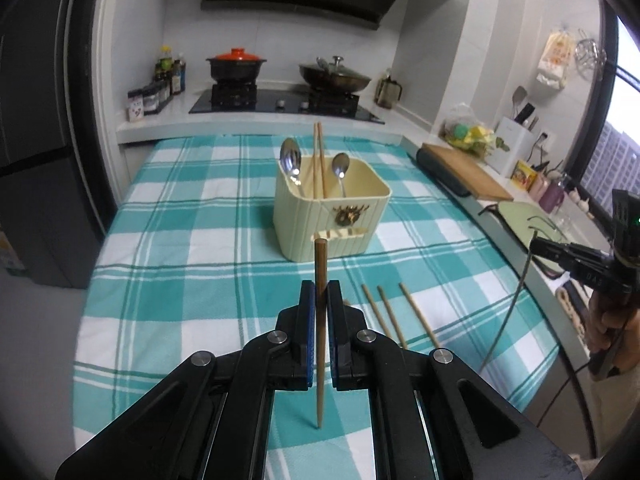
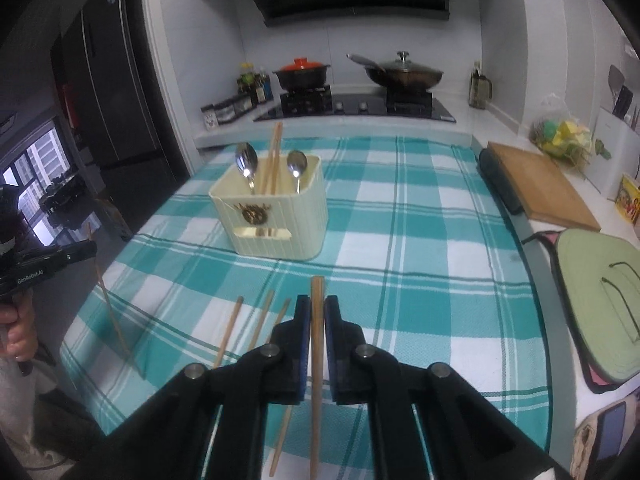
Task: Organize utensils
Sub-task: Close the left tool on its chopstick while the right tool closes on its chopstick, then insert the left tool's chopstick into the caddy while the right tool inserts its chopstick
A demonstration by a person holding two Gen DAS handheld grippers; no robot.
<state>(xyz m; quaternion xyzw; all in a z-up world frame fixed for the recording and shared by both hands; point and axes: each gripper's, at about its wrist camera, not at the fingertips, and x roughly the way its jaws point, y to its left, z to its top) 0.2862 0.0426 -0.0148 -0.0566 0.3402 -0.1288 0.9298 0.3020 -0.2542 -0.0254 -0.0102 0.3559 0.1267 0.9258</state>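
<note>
Between the blue-padded fingers of the left gripper [image 1: 320, 292], a slim brown wooden chopstick [image 1: 320, 320] stands nearly upright, clamped about midway along its length, its lower tip hanging just above the teal-and-white checked tablecloth [image 1: 180, 240]. The right gripper [image 2: 317, 312] is likewise closed tight on a second, paler wooden chopstick [image 2: 316, 360], held along the line of its fingers. On the cloth close to both tools lie three loose light-wood chopsticks [image 2: 260, 320], roughly side by side and pointing away from the cameras; in the right wrist view they sit just left of the gripper, one of them running under its left finger. Farther back, near the middle of the table, stands a cream ribbed plastic utensil holder [image 1: 332, 216] with a gold emblem on its front. Inside it, two steel spoons [image 1: 290, 158] rest bowls up, and a pair of wooden chopsticks [image 1: 319, 156] leans upright between them. Beyond the table, on the black gas hob [image 1: 280, 100], sit a black clay pot with an orange lid [image 1: 237, 65] and a dark wok under a glass lid [image 1: 336, 74]. To the right, a wooden cutting board [image 2: 540, 188] lies on the counter.
</note>
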